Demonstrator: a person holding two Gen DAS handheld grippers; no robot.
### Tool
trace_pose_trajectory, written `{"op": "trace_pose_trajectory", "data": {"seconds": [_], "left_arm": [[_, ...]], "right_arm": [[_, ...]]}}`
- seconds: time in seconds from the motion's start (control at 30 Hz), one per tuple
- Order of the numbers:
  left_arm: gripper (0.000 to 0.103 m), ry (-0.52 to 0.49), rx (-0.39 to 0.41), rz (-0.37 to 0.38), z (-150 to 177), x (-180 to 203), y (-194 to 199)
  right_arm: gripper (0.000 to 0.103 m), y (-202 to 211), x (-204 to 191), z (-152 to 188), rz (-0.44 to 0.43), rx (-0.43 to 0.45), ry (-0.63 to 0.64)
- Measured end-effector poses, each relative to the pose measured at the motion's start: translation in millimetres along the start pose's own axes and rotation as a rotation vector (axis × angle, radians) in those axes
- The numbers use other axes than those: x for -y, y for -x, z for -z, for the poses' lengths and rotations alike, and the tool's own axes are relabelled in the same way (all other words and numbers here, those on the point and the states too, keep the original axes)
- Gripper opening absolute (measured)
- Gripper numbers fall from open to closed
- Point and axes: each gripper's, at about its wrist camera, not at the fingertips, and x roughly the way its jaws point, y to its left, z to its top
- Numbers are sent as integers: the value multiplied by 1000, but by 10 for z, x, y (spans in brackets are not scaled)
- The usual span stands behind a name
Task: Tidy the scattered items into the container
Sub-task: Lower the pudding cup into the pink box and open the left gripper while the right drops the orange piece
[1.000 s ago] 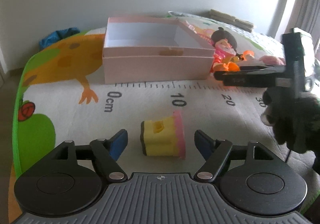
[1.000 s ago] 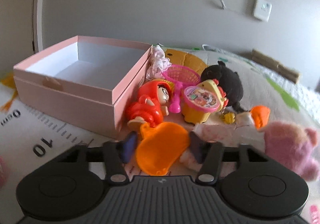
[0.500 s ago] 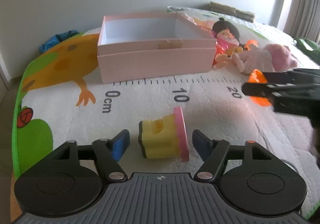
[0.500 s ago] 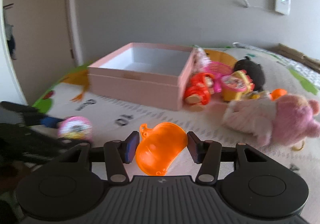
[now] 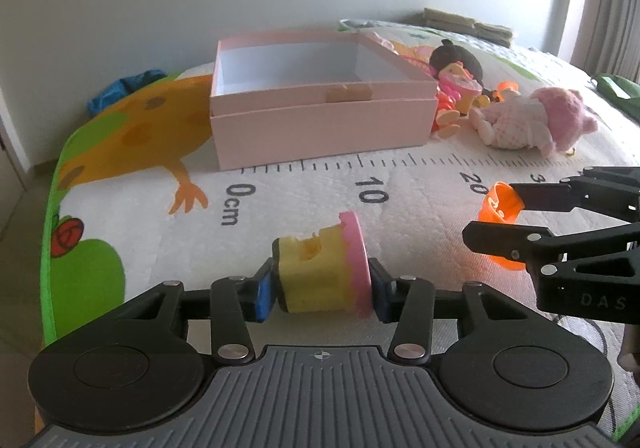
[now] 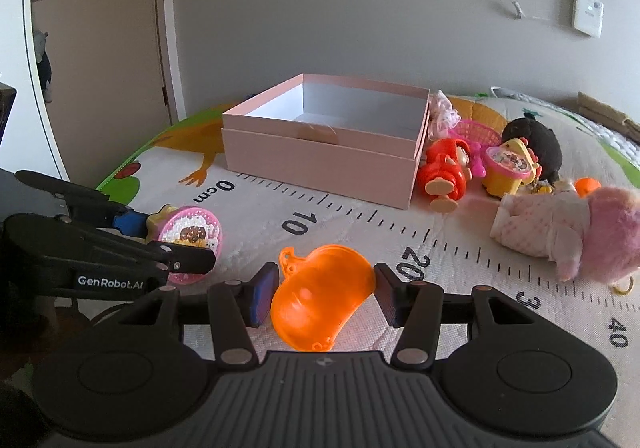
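Box (image 5: 320, 128) lies straight ahead of both hand-held grippers: left hand-held gripper (image 5: 320, 290) closing on yellow-pink toy (image 5: 320, 276), nearer; right hand-held gripper (image 6: 326, 298) clamps orange scoop (image 6: 320, 304).

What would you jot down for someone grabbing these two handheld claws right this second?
Left claw: closing on the yellow toy cake with the pink frosted top, which sits on the printed play mat; pads touch both ends.
Right claw: clamped on the translucent orange plastic scoop, short of the box.
Pink cardboard box: open, nothing visible inside.
Done: nothing boxed.
Left: drop both toys in, then the red doll, yellow toy drum, black plush and pink plush doll beside the box.
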Motion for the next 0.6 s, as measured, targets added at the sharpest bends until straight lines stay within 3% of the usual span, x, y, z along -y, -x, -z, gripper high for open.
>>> {"op": "trace_pose_trajectory", "data": {"seconds": [0.3,0.6], "left_arm": [[47,-5,17,19,-37,-22,106],[47,-25,121,12,-479,-136,171]], "right_arm": [[52,-17,-18,-61,-9,7,18],[52,-72,100,-516,13,122,74]]}}
